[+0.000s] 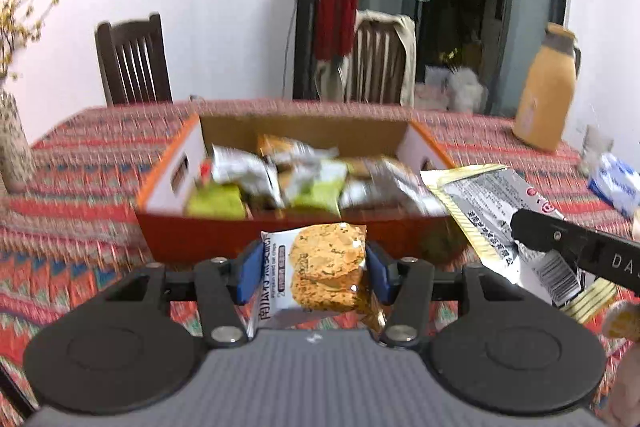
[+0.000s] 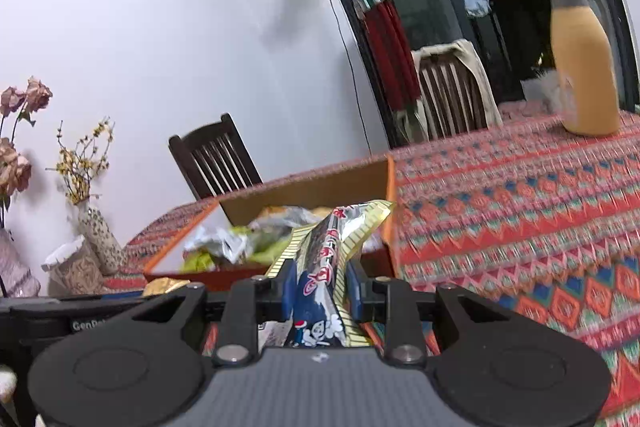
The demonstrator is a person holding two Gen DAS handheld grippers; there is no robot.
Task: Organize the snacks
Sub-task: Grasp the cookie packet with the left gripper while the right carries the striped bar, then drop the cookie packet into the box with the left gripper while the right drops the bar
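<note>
Pinching one square, crinkly biscuit packet between its blue pads, your left tool grips it just short of the orange cardboard box. Your right tool clamps one long glossy foil packet. Both hang above the zigzag-woven desk.

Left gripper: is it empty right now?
No. The left gripper has a cracker packet pinched between its blue pads, in front of the orange box.

The left gripper clamps a cracker packet before the orange snack box.
</note>
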